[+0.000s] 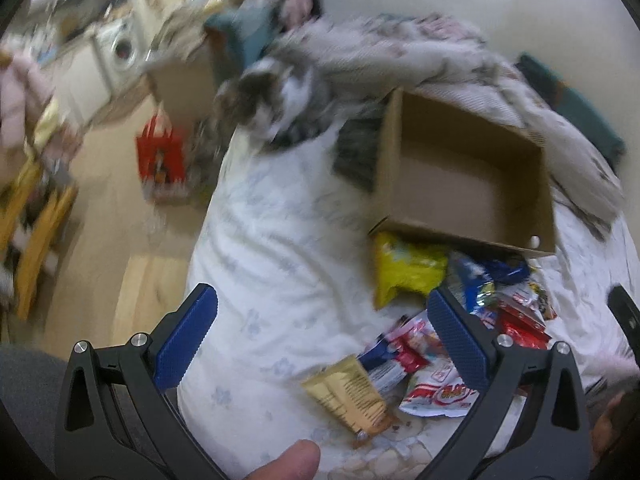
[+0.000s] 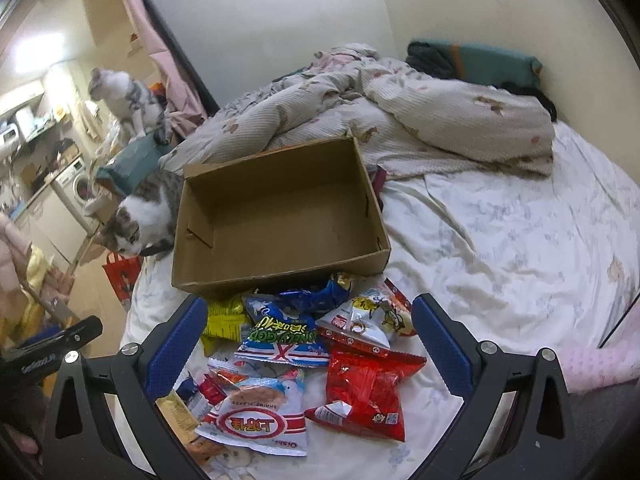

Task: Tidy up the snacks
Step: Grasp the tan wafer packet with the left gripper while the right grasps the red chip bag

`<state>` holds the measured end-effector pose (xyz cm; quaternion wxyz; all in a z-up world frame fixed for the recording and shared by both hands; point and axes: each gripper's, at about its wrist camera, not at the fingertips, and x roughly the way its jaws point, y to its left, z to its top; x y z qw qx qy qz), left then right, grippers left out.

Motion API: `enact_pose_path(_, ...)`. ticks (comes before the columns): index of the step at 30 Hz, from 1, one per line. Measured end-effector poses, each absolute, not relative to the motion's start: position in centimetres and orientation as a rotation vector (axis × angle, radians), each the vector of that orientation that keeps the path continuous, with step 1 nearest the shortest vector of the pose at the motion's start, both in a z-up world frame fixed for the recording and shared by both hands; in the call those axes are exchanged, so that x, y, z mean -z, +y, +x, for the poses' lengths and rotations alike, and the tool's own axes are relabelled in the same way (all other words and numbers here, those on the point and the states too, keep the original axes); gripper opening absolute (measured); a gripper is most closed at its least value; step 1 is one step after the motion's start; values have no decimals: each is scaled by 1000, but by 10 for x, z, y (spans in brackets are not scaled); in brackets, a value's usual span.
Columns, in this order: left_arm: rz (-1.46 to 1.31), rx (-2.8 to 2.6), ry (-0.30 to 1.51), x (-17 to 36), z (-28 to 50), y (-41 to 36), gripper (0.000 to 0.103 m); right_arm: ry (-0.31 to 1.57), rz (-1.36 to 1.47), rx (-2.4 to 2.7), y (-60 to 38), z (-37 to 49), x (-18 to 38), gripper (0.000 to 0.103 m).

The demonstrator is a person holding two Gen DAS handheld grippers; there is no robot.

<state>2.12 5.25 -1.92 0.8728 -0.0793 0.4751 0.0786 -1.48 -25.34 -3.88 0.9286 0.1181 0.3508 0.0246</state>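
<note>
An empty open cardboard box (image 2: 280, 216) stands on the bed; it also shows in the left wrist view (image 1: 464, 176). A pile of snack bags lies in front of it: a red bag (image 2: 366, 392), a white shrimp-flake bag (image 2: 260, 416), a blue and green bag (image 2: 284, 332), a yellow bag (image 1: 404, 268) and a gold packet (image 1: 348, 396). My right gripper (image 2: 306, 340) is open above the pile. My left gripper (image 1: 320, 332) is open over bare sheet, left of the pile.
A white and tabby cat (image 2: 140, 216) sits at the box's left side at the bed edge; a second cat (image 2: 124, 98) stands further back. A rumpled blanket (image 2: 400, 116) lies behind the box. A red bag (image 1: 160, 156) stands on the floor.
</note>
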Motion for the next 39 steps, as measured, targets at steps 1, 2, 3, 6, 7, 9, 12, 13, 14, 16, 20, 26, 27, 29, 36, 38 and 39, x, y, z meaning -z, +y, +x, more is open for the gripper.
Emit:
enact_pose_path(1, -183, -173, 1023, 25, 22, 56, 103, 722, 246, -50, -257, -12, 38, 103)
enact_pose_path(2, -205, -187, 1069, 33, 23, 59, 103, 726, 251, -48, -258, -12, 38, 103)
enact_pose_path(3, -231, -205, 1125, 43, 23, 62, 103, 732, 259, -49, -260, -12, 39, 103)
enact_pose_path(6, -349, -246, 1309, 84, 12, 64, 103, 748, 282, -47, -265, -11, 41, 103)
enact_pose_path(7, -392, -256, 1357, 98, 7, 60, 103, 751, 290, -47, -267, -11, 41, 103)
enact_pose_path(9, -450, -266, 1450, 127, -8, 50, 96, 764, 308, -46, -271, -10, 43, 103)
enact_pose_path(12, -444, -269, 1494, 151, -20, 32, 90, 776, 329, -40, -279, -10, 45, 103)
enact_pose_path(13, -444, -265, 1497, 155, -22, 28, 88, 778, 331, -37, -280, -10, 46, 103)
enact_pose_path(14, -444, -262, 1495, 158, -24, 24, 85, 780, 334, -33, -282, -10, 47, 103)
enact_pose_path(16, -435, -258, 1492, 162, -27, 16, 83, 784, 338, -27, -286, -11, 48, 103)
enact_pose_path(20, -442, -262, 1479, 165, -32, 9, 64, 795, 344, -20, -289, -11, 50, 103)
enact_pose_path(26, -472, -245, 1502, 156, -25, 9, 35, 795, 337, -15, -290, -11, 50, 103)
enact_pose_path(27, -480, -233, 1534, 154, -27, 7, 33, 801, 347, -17, -292, -10, 51, 103)
enact_pose_path(29, -486, -194, 1529, 159, -14, 14, 32, 832, 405, -21, -299, -8, 58, 103)
enact_pose_path(36, -294, -49, 1445, 104, -15, 13, 31, 1078, 578, 64, -330, 4, 110, 103)
enact_pose_path(38, -233, -27, 1402, 90, -11, 14, 31, 1141, 585, 63, -329, 8, 124, 103)
enact_pose_path(39, -213, -20, 1382, 85, -6, 15, 31, 1175, 582, 61, -327, 11, 132, 103)
